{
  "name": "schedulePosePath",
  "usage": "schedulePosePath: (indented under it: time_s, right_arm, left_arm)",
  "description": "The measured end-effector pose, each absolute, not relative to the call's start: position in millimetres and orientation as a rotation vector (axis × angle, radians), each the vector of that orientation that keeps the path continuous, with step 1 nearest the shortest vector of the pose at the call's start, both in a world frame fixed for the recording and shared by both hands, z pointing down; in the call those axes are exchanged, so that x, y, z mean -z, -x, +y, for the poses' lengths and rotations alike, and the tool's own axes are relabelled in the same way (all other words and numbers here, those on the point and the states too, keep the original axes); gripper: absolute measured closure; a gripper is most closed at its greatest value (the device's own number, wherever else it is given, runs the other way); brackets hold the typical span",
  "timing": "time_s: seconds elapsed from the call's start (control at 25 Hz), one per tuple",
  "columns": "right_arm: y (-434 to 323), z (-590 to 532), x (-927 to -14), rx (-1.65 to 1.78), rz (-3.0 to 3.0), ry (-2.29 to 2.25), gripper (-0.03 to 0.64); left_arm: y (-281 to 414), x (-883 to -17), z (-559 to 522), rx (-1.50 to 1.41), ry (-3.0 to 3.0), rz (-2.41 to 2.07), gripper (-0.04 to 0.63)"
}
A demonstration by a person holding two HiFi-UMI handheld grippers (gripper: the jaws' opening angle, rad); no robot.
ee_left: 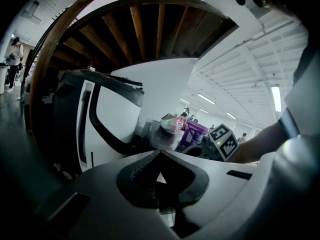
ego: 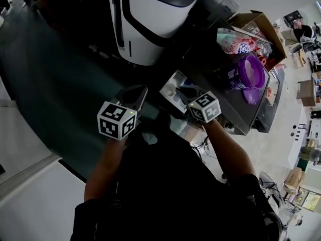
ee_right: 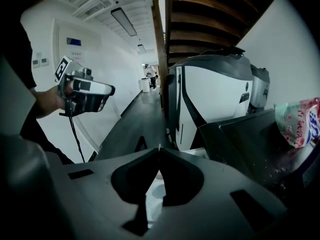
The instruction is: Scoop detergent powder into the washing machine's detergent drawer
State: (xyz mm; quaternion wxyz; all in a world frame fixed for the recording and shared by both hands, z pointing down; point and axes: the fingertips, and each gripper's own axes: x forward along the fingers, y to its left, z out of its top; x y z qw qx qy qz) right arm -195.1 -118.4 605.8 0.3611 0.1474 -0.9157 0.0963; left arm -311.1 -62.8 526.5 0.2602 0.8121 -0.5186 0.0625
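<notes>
White plastic detergent drawer (ego: 173,87) lies just under the jaws of the right gripper (ee_right: 159,149), closed and empty. The left gripper (ee_left: 160,153) is likewise closed on nothing. Drawer judged rigid, light, smooth: hold its front lip.

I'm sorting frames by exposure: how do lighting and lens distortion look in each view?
Head view: underexposed, though the white washing machine and the purple plastic tub read clearly. Left gripper view: strong fisheye bends the brown wooden beams, and the ceiling strip light glares. Right gripper view: the shut right gripper is in shadow.
</notes>
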Motion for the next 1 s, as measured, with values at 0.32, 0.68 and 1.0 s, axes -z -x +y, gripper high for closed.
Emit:
schedulePosePath:
  time_s: [0.32,0.68,1.0]
  right_arm:
    - [200,-108,-603,-0.100,-2.321,-0.335,0.598]
    - [201,-104,-601,0.033,-2.296,-0.315,0.598]
    - [204,-96,-599,0.151,-2.267,-0.270,0.598]
  left_arm:
    - [309,-527,-60,-0.170,-2.194,-1.408,0.588]
    - [307,-527,-55,-0.170,-2.190,-1.406,0.588]
    - [306,-526,-56,-0.154,-2.192,-1.406,0.588]
